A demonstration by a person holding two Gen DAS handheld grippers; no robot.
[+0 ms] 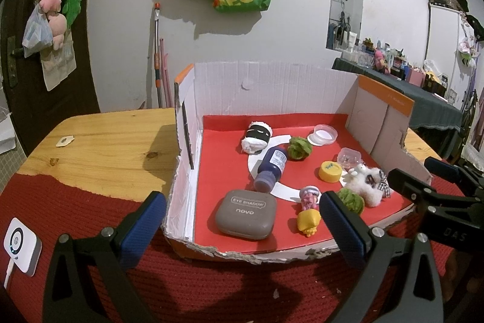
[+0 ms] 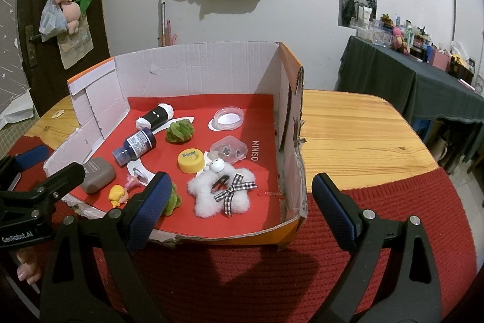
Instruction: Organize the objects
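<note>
An open cardboard box (image 1: 272, 87) (image 2: 196, 68) with a red floor holds several small things. Among them are a grey eye shadow case (image 1: 246, 214) (image 2: 96, 174), a dark blue bottle (image 1: 270, 168) (image 2: 136, 147) on its side, a black-and-white roll (image 1: 257, 136), a yellow cap (image 1: 330, 170) (image 2: 191, 160), a white fluffy star with a checked bow (image 1: 367, 182) (image 2: 222, 191), two green pompoms (image 1: 299, 149) (image 1: 351, 200) and a yellow figure (image 1: 308, 220). My left gripper (image 1: 242, 229) stands open at the box's front left. My right gripper (image 2: 242, 211) stands open at the front right corner. Both are empty.
The box sits on a wooden table (image 2: 357, 126) partly covered by a red knit mat (image 2: 242, 277). A white square device (image 1: 21, 244) lies on the mat at left. A person's fingers (image 2: 27, 268) show under the left gripper. A dark-clothed side table (image 2: 423, 80) stands far right.
</note>
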